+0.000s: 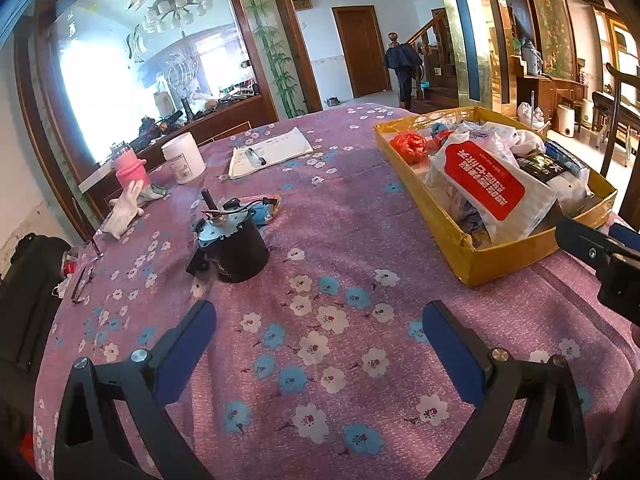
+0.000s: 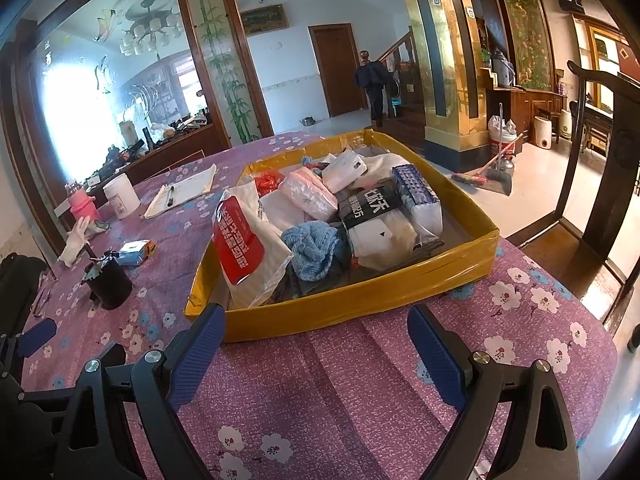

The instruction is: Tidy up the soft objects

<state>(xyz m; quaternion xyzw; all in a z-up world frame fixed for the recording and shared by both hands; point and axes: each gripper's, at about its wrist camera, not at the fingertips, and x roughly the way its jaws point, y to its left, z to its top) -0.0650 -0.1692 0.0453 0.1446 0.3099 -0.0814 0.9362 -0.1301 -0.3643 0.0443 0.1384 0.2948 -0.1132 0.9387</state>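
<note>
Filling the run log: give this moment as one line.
left gripper: open, empty, over tablecloth | right gripper: open, empty, facing yellow tray | tray: packets, blue cloth inside

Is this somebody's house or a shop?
Most likely somebody's house, a dining or living room. There is a table with a flowery purple tablecloth, a wooden door with a staircase beside it, and a broom and dustpan on the tiled floor.

White bag (image 2: 246, 240): red label, white print, illegible | black pack (image 2: 370, 204): large white characters, unclear | white tub (image 1: 183, 157): label too small to read
</note>
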